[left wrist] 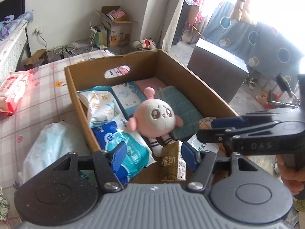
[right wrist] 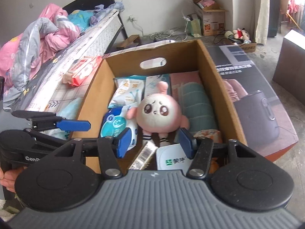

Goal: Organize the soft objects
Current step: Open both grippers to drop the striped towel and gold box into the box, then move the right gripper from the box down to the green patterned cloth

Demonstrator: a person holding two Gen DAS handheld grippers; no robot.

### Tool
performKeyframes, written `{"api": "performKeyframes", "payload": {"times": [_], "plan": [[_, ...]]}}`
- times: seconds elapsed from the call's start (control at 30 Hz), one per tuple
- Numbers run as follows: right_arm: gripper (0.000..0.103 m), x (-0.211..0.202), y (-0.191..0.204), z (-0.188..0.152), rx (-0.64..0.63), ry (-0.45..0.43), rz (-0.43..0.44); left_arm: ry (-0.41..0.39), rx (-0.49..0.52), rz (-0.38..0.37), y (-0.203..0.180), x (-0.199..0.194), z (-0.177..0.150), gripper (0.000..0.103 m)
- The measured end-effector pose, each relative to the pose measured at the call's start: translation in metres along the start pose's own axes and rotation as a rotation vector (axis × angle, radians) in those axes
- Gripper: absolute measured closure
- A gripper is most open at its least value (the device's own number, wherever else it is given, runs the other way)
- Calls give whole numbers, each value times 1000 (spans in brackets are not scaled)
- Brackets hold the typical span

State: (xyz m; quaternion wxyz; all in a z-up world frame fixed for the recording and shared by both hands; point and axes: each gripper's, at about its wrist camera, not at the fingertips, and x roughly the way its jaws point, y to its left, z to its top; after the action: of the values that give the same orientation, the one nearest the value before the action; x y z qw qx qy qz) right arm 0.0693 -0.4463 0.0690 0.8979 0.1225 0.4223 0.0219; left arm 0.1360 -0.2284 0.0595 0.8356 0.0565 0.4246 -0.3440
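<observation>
One open brown cardboard box (right wrist: 219,72) with an oval handle cut-out. Contents, as far as visible:

- One round pink-and-white plush doll (right wrist: 159,112) with striped legs.
- Two white-and-blue soft plastic packs: one white (right wrist: 127,91), one blue-fronted (right wrist: 116,126).
- One blue-and-white flat carton (left wrist: 126,95).
- One teal quilted cloth (right wrist: 198,108).
- One pink cloth (right wrist: 185,78).
- One gold drink carton (left wrist: 172,162).
- One white pack with a green logo (right wrist: 172,159).

Beside the box: one red-and-white wrapped pack (right wrist: 83,70).
</observation>
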Motion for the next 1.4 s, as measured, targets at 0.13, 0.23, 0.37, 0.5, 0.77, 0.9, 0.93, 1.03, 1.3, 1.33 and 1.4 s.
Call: {"api": "performKeyframes", "payload": {"times": [0.13,0.23,0.37,0.5,0.77,0.9,0.93,1.03,1.3,1.33,1.4], "plan": [[70,37,19,6,-48,82,1,-48,-43,38,23,-26,-12,38],[75,64,26,11,-75,143,-37,-55,-86,53,41,-37,-24,38],[77,89,34,9,-120,224,-58,-59,-144,59,64,-48,-38,38],[78,90,51,4,-174,284,-21,-68,-185,68,83,-55,-48,38],[77,84,75,-7,-311,345,-90,-93,-218,81,101,-66,-59,38],[76,74,74,9,-229,274,-31,-106,-229,76,104,-71,-63,38],[76,75,74,12,-205,266,-4,-106,-231,75,104,-71,-64,38],[76,89,72,15,-140,286,43,-107,-239,69,105,-73,-67,38],[76,90,52,-7,-39,408,21,-118,-237,79,110,-78,-76,38],[75,88,51,-10,-34,419,14,-120,-236,82,110,-79,-77,38],[75,85,48,-16,-25,444,-4,-122,-234,87,111,-80,-79,38]]}}
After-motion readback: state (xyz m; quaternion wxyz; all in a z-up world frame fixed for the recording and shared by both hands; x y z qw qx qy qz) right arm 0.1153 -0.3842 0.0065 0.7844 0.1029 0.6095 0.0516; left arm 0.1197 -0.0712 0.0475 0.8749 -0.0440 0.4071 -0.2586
